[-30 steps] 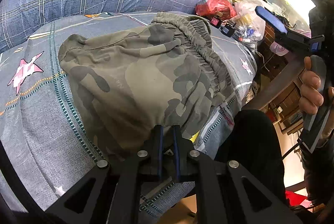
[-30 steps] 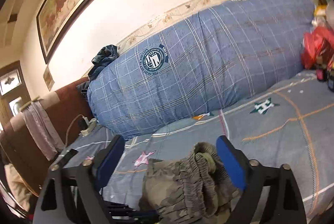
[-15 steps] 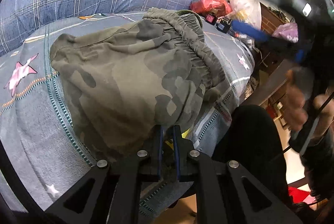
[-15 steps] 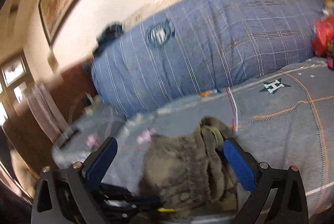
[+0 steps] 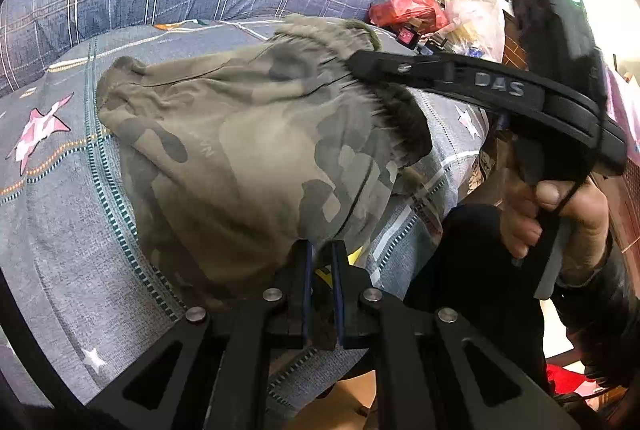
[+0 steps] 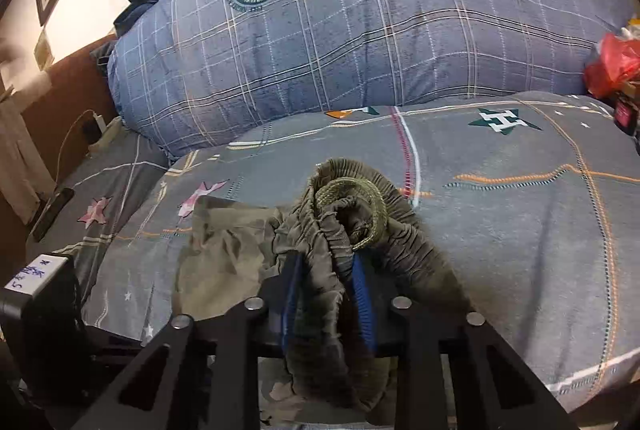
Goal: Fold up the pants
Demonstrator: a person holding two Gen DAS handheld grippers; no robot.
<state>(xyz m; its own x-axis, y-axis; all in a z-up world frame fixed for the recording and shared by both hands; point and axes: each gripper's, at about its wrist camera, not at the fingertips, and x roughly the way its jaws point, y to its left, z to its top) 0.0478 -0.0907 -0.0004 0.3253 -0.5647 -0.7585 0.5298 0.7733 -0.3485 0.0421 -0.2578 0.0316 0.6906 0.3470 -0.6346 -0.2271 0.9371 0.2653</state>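
The camouflage pants (image 5: 248, 157) lie bunched on the grey patterned bed sheet (image 5: 60, 222). My left gripper (image 5: 320, 250) is shut on the near edge of the pants. In the left wrist view my right gripper (image 5: 360, 61) reaches in from the right onto the elastic waistband (image 5: 400, 113). In the right wrist view the right gripper (image 6: 326, 266) is shut on the gathered waistband (image 6: 348, 205), with fabric pinched between its blue fingers (image 6: 362, 290). The rest of the pants (image 6: 224, 250) spread to the left.
A large blue plaid duvet roll (image 6: 360, 29) lies along the back of the bed. Red and clear plastic bags (image 5: 408, 9) and small items sit at the bed's far right end. A phone (image 6: 52, 213) and charger cable (image 6: 88, 125) lie at the left.
My right gripper has come down from above the bed onto the waistband and closed on it. My left gripper has stayed shut on the pants edge.
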